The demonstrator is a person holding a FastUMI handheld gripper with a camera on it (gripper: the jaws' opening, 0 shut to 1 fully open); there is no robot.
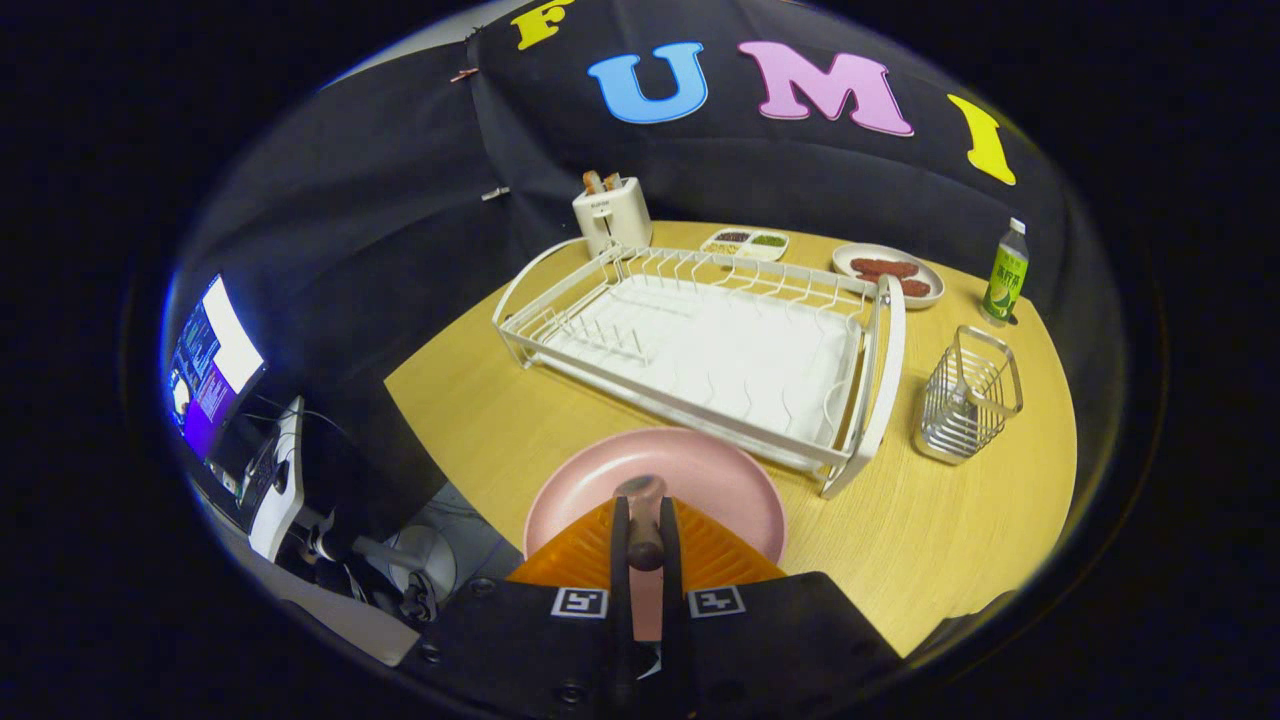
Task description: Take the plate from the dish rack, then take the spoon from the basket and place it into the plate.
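Note:
A pink plate (725, 480) lies flat on the wooden table, just in front of the white dish rack (700, 345), whose slots stand empty. My gripper (645, 512) hovers over the near part of the plate and is shut on a spoon (640, 492). The spoon's dark handle is pinched between the two fingers, and its rounded end points forward above the plate's middle. I cannot tell whether the spoon touches the plate. The wire basket (968, 395) stands to the right of the rack, beyond the fingers, with nothing seen inside.
Behind the rack stand a white toaster (612, 212), a sectioned dish (745, 243) and a plate of red food (890, 272). A green bottle (1005, 272) is at the far right. The table's left edge drops to a monitor (212, 365) and cables.

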